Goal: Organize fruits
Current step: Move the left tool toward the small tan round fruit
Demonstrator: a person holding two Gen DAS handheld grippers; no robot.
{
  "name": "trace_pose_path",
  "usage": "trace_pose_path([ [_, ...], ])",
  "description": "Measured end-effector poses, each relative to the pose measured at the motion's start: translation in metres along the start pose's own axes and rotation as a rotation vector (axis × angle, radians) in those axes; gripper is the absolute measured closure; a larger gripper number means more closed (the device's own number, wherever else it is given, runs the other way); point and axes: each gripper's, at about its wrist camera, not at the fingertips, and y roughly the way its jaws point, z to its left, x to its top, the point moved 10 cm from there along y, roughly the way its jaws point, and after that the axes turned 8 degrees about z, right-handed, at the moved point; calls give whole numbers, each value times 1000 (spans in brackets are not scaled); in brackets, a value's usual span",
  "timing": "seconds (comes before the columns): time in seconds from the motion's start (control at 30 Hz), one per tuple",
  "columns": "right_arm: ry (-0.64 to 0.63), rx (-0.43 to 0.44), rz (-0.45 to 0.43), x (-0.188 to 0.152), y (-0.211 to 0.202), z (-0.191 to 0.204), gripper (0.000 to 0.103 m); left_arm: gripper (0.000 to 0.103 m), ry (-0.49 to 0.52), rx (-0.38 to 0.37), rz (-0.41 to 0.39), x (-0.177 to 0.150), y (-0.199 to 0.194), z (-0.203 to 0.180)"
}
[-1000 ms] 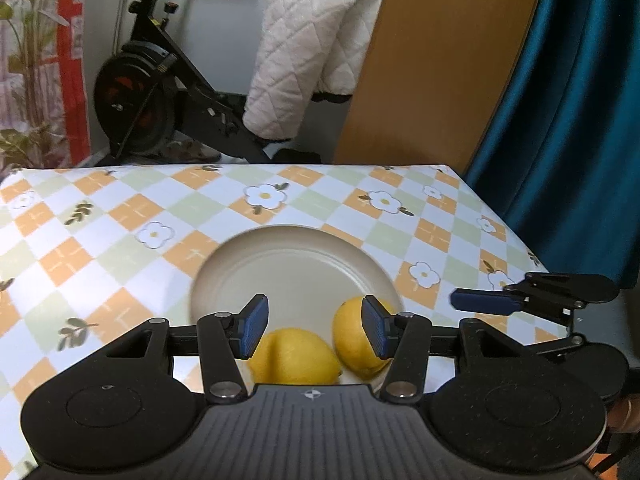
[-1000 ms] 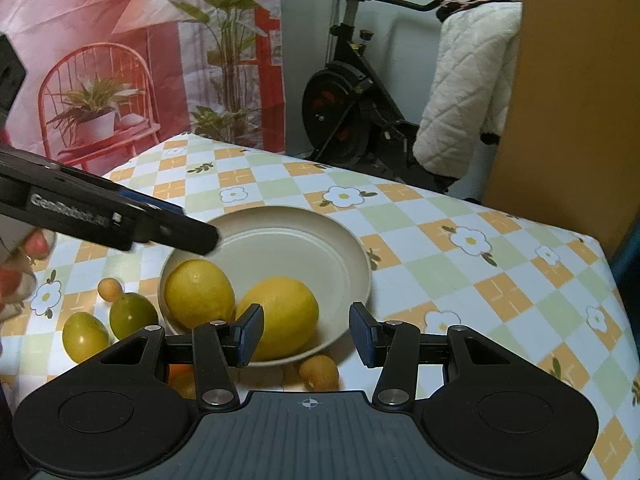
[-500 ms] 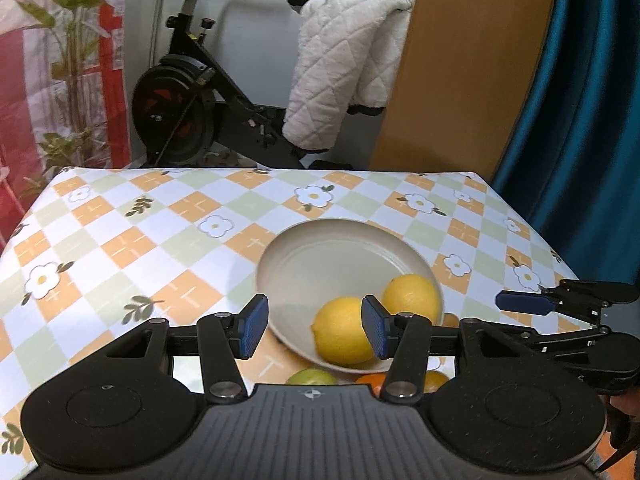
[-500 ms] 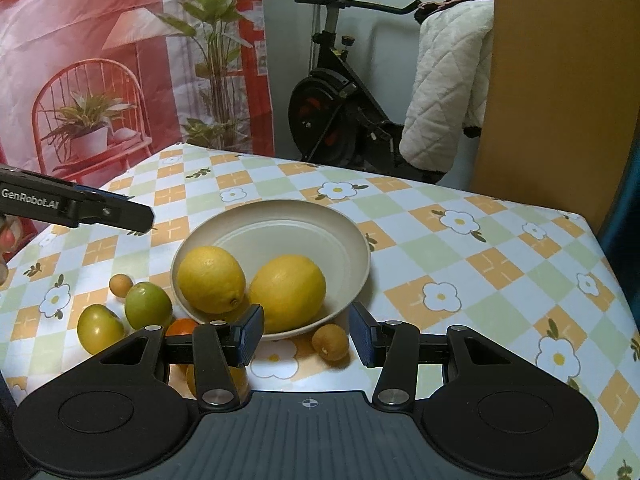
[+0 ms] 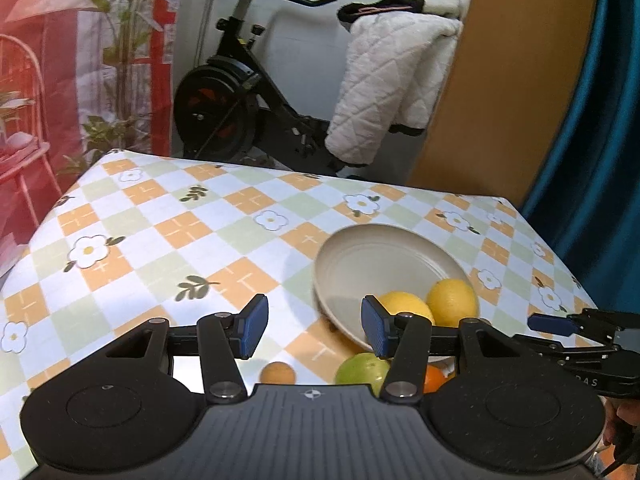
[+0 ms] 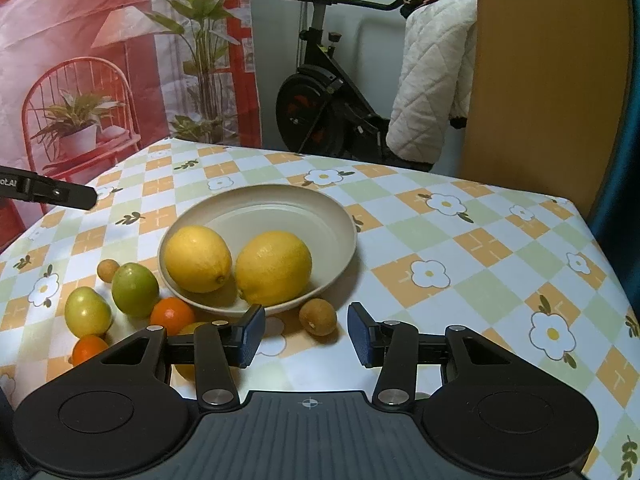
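Observation:
A beige plate (image 6: pixel 288 204) holds two lemons (image 6: pixel 198 258) (image 6: pixel 273 267); it also shows in the left wrist view (image 5: pixel 360 252). On the cloth beside it lie two green fruits (image 6: pixel 135 289) (image 6: pixel 88 311), two oranges (image 6: pixel 172 315) (image 6: pixel 89 348) and small brown fruits (image 6: pixel 318 317) (image 6: pixel 108 270). My right gripper (image 6: pixel 305 335) is open and empty, just in front of the brown fruit. My left gripper (image 5: pixel 312 330) is open and empty, left of the plate, above a small brown fruit (image 5: pixel 278 373) and a green one (image 5: pixel 362 368).
The table (image 6: pixel 460 248) has a checked flower cloth. Its far edge faces an exercise bike (image 6: pixel 320 92) with a white quilt (image 6: pixel 432 80). A wooden panel (image 6: pixel 548 80) and teal curtain (image 5: pixel 592 140) stand at the right.
Both grippers have pulled back from the plate. The left one has swung to the left, so the plate now sits at the right of its view. More loose fruit shows.

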Motion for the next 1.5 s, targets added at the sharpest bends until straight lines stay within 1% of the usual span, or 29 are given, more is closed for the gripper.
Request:
trace_pose_path([
  [0.1, 2, -10, -6, -2, 2, -3, 64, 49, -29, 10, -8, -1, -2, 8],
  [0.3, 3, -18, 0, -4, 12, -6, 69, 49, -44, 43, -19, -4, -2, 16],
  [0.83, -75, -25, 52, 0, 48, -1, 69, 49, -67, 55, -9, -11, 4, 27],
  [1.13, -86, -12, 68, 1, 59, 0, 73, 49, -77, 59, 2, -14, 9, 29],
  [1.23, -78, -10, 67, 1, 61, 0, 74, 49, -79, 62, 8, -15, 11, 30],
  [1.3, -73, -4, 63, -1, 62, 0, 77, 49, -81, 62, 9, -16, 12, 31],
  [1.37, -57, 0, 54, -1, 61, -1, 78, 49, -83, 63, 10, -17, 12, 32],
  [1.43, -34, 7, 42, -2, 61, -3, 78, 49, -84, 66, 10, -18, 13, 33],
  [1.5, -22, -6, 16, -4, 57, -7, 78, 49, -84, 68, 9, -18, 13, 33],
])
